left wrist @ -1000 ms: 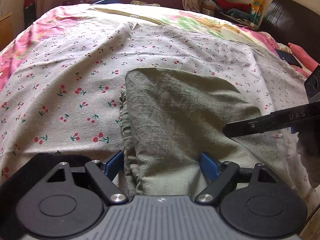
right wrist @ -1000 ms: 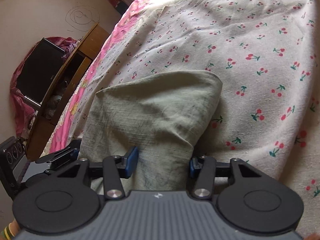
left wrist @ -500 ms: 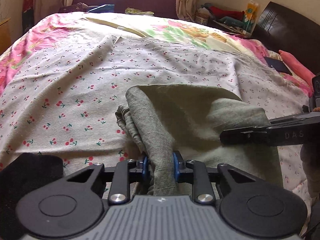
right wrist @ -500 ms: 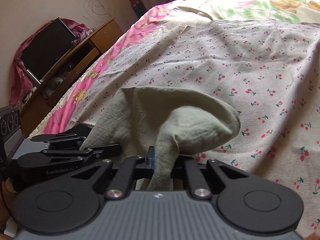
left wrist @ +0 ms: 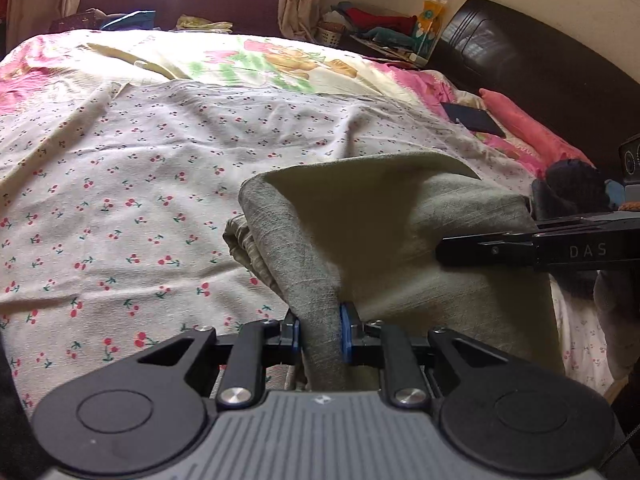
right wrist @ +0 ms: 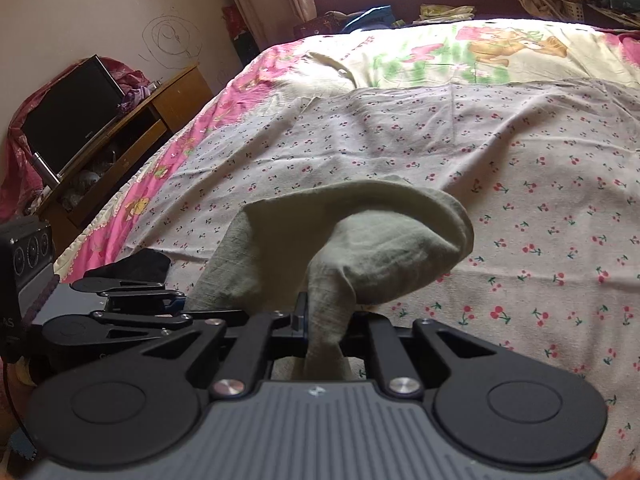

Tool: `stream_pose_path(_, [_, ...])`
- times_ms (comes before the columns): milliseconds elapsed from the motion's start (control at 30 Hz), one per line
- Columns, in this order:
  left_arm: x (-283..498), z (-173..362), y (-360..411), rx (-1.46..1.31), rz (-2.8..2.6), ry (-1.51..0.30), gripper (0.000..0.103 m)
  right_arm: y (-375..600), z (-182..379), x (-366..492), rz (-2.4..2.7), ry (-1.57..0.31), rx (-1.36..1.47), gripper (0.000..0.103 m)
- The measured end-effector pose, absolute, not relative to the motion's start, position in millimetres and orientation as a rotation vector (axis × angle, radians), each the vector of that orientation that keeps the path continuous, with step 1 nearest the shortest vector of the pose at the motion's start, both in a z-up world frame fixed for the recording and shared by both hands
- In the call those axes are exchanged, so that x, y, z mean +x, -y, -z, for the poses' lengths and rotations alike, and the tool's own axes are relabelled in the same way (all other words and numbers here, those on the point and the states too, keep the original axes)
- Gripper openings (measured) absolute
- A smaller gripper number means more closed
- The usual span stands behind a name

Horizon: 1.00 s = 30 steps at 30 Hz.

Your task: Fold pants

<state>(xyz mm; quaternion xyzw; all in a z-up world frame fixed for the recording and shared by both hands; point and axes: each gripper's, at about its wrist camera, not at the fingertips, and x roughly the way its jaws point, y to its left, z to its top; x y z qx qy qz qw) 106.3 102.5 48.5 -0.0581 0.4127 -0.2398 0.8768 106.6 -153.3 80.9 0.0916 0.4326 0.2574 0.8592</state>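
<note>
Olive pants (left wrist: 400, 240) hung pinched in both grippers above the bed (left wrist: 120, 184).
Left gripper (left wrist: 320, 334) and right gripper (right wrist: 326, 322) clamped near-edge corners; the soft, light cloth looked likely to sag.

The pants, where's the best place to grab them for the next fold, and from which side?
Grip the pants at the two near corners, coming from the near bed edge. The near edge is loose and bunches easily; the left hand-held gripper and right hand-held gripper are shut there, and the cloth lifts evenly.

Both the left hand-held gripper (left wrist: 320, 334) and right hand-held gripper (right wrist: 326, 320) have clamped and lifted the pants (left wrist: 400, 232).
</note>
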Motion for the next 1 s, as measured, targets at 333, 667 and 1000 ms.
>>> stream_pose_path(333, [115, -8, -72, -0.022, 0.455, -0.861, 0.036, 187, -36, 105, -0.337, -0.979, 0.145, 0.012])
stream_pose_path(667, [107, -6, -76, 0.024, 0.392, -0.846, 0.044, 192, -23, 95, -0.298, -0.952, 0.089, 0.027])
stream_pose_path(1000, [87, -31, -92, 0.064, 0.288, -0.791, 0.044, 203, -35, 83, -0.231, -0.914, 0.061, 0.029])
